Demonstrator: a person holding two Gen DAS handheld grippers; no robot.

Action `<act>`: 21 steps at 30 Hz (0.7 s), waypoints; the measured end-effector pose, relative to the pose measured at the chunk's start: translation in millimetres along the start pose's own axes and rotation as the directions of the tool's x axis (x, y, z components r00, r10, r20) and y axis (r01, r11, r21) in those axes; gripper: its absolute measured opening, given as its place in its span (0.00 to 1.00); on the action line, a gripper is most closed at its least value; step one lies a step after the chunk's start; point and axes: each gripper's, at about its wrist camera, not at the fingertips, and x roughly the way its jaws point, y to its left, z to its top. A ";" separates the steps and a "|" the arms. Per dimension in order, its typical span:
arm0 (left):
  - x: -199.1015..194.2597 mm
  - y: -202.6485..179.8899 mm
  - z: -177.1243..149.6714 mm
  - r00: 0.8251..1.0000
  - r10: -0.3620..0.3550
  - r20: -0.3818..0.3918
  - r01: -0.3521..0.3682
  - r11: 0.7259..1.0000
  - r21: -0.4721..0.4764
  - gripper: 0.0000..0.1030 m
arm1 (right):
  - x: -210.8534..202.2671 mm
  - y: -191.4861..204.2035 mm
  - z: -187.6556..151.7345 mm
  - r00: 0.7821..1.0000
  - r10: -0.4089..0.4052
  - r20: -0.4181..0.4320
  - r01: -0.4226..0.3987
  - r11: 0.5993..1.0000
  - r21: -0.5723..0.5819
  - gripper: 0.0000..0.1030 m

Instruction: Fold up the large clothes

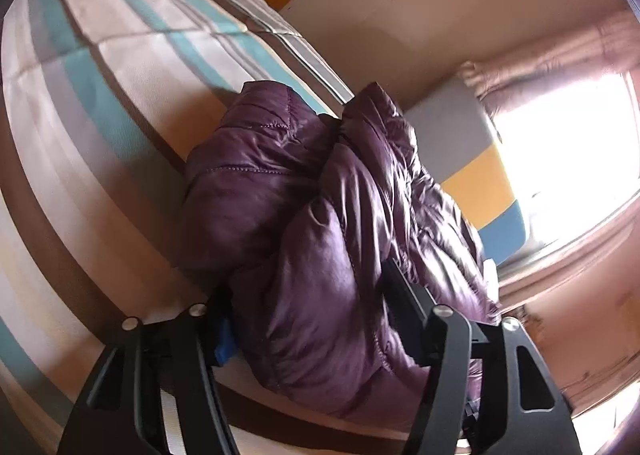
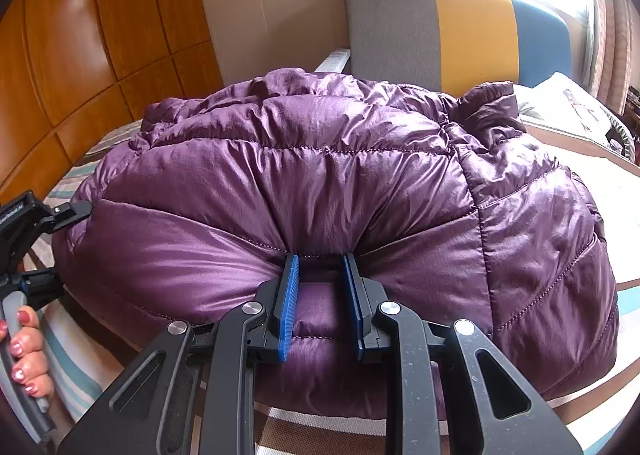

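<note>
pinching one purple puffer jacket (image 2: pixel 320 191): right claw (image 2: pixel 320 291) clamped on its edge. left claw (image 1: pixel 316 319) straddles a fold, grip unclear. one striped bed (image 1: pixel 120 67).

The jacket (image 2: pixel 320 183) is shiny purple with quilted stitch lines. The bed cover (image 1: pixel 100 67) has stripes of white, teal, grey and brown. The headboard (image 2: pixel 460 23) has grey, yellow and blue blocks. The wardrobe (image 2: pixel 80 35) is orange-brown wood. The right gripper (image 2: pixel 320 295) is black with blue pads.

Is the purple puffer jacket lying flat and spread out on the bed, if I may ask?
No, the purple puffer jacket is bunched into a puffy mound on the striped bed.
</note>
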 end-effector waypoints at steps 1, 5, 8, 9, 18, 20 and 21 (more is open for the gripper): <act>1.0 0.3 -0.4 1.000 -0.025 -0.007 0.025 0.999 -0.021 0.56 | 0.0 0.1 -0.2 1.000 0.000 0.000 0.000 1.000 0.001 0.22; 7.3 -3.9 -1.0 1.000 -0.017 -0.023 0.016 0.999 -0.029 0.54 | -0.4 -0.4 0.2 1.000 0.002 0.000 -0.002 1.000 0.003 0.22; 14.8 -9.2 4.9 0.998 0.053 -0.021 -0.053 0.998 -0.014 0.54 | -0.2 -0.6 0.5 1.000 0.003 0.000 -0.003 1.000 0.003 0.22; 16.9 -8.8 7.3 0.998 0.059 -0.021 -0.060 0.998 -0.026 0.54 | -0.1 -0.7 0.5 1.000 0.004 0.000 -0.004 1.000 0.004 0.22; 14.9 -20.2 11.4 1.000 0.003 0.009 -0.004 1.000 0.020 0.21 | 0.4 1.6 -0.6 1.000 0.005 -0.001 -0.005 1.000 0.007 0.22; 7.9 -25.1 11.2 0.999 -0.012 0.031 0.011 0.999 0.033 0.19 | 0.6 2.2 -0.9 1.000 0.006 -0.001 -0.006 1.000 0.009 0.22; 3.6 -30.5 10.1 0.999 -0.014 0.046 0.012 0.998 0.055 0.18 | 0.8 2.1 -0.9 1.000 0.008 -0.001 -0.008 1.000 0.012 0.22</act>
